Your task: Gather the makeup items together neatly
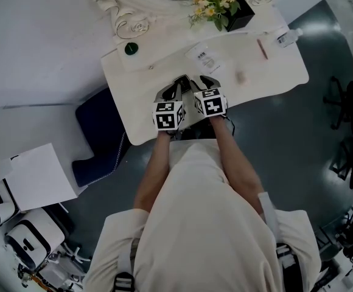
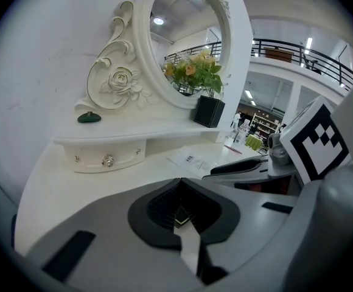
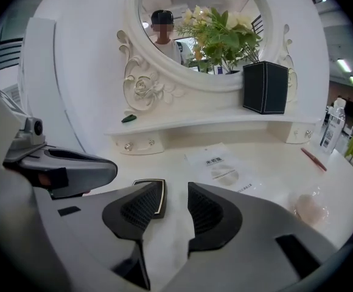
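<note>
Though the white vanity table (image 1: 274, 72) and its carved, scroll-framed oval mirror (image 3: 146, 84) fill most of the scene, the work sits at the front edge, where both tools are side by side. The tabletop is smooth, glossy and hard, so flat things will likely skate on it.

Right hand-held gripper (image 3: 175, 193): jaws about half apart, ribbed dark pads pressing on nothing, bare table in the gap.

Left hand-held gripper (image 2: 180, 193): jaws together but for a slit. A small dark, pale-edged sliver shows in it; whether it is pinched or only seen through, I can't tell.

Printed white paper sheet (image 3: 222, 166): flat, mid-table, limp.

Clear plastic bottle (image 3: 333, 126): upright at the far right end. Probably light and tippy; take it round the body.

Flat dark square compact with metal-coloured rim (image 3: 161, 194): on the table at the tip of the right gripper's left pad, partly hidden by it. Judged rigid, light and slick-cased, and its low profile gives little to bite. Grip across two opposite edges with the jaws low; a skewed squeeze could squirt it out.

Pale pinkish translucent round piece (image 3: 310, 208): well apart from the compact, to the right. Looks soft; pinch it gently.

Thin red-pink pencil (image 3: 313, 159): near the bottle. Stiff and will roll; pinch it mid-shaft.

Small dark green round piece (image 3: 128, 118): on the raised shelf under the mirror.
</note>
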A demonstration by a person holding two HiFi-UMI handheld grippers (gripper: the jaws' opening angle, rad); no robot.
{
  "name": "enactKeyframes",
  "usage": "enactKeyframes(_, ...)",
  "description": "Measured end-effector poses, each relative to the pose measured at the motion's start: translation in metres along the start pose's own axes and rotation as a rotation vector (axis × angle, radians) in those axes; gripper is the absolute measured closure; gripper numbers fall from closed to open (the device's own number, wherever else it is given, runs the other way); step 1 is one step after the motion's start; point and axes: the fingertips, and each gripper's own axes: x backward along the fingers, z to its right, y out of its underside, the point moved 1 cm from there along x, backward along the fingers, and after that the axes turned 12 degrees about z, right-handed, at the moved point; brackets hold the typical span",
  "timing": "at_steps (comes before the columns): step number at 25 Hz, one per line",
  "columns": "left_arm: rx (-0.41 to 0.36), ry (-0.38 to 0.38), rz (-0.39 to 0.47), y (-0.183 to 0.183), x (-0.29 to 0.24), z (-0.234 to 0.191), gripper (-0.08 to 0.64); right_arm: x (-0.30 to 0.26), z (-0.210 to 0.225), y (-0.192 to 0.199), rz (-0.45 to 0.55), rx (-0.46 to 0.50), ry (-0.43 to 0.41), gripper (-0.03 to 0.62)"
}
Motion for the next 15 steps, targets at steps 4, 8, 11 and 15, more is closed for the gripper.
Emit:
enactKeyframes(4,0.002,-0.006,0.003,-0.002,-0.007,0.005,0.545,0.001,0.013,0.000,0.001,-0.008,0.000,0.423)
enactKeyframes(8,0.009,-0.016,0.004,-0.004,-0.016,0.011,0.545,0.002,0.027,0.001,-0.007,-0.022,-0.010,0.430)
enactKeyframes(11,0.025,-0.037,0.001,-0.003,-0.024,0.015,0.545,0.001,0.041,-0.001,-0.014,-0.002,-0.014,0.457)
enactKeyframes(15,0.038,-0.063,-0.006,-0.003,-0.031,0.024,0.545,-0.003,0.063,-0.004,-0.043,0.013,-0.018,0.518)
